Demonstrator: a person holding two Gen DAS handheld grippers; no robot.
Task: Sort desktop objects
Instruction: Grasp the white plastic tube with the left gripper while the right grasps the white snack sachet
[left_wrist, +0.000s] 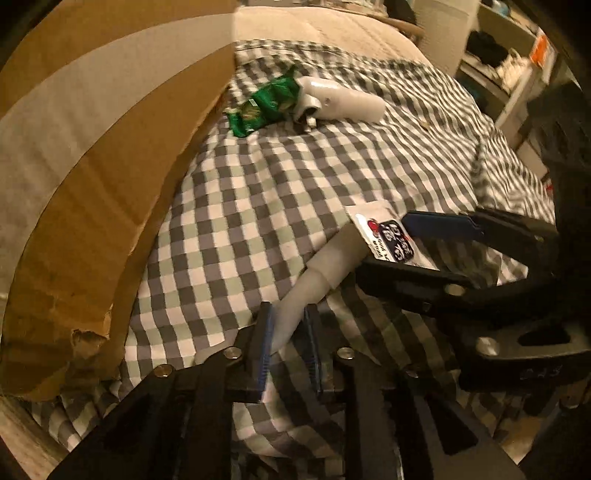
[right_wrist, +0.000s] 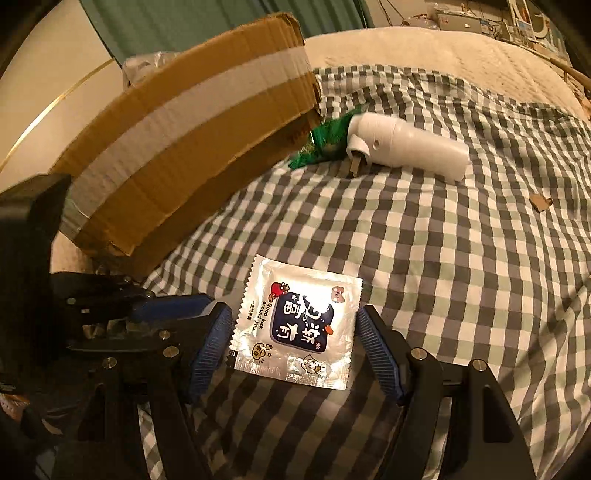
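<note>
A silver sachet (right_wrist: 295, 328) with a dark blue label lies flat on the checked cloth (right_wrist: 443, 277). My right gripper (right_wrist: 293, 308) is open, its blue pads standing on either side of the sachet without touching it. In the left wrist view the same sachet (left_wrist: 388, 236) shows between the right gripper's fingers (left_wrist: 439, 223). A white tube (left_wrist: 325, 273) runs out from under the sachet, and my left gripper (left_wrist: 288, 308) is shut on its narrow end. The tube is hidden in the right wrist view. One blue-padded finger (right_wrist: 170, 306) of the left gripper shows there, just left of the right gripper.
A big cardboard box (right_wrist: 184, 147) with grey tape stands along the left. At its far corner lie a green snack packet (left_wrist: 264, 105) and a white bottle-shaped device (right_wrist: 406, 147). A cardboard scrap (right_wrist: 541, 202) lies at the right. Shelves (left_wrist: 498, 55) stand beyond the cloth.
</note>
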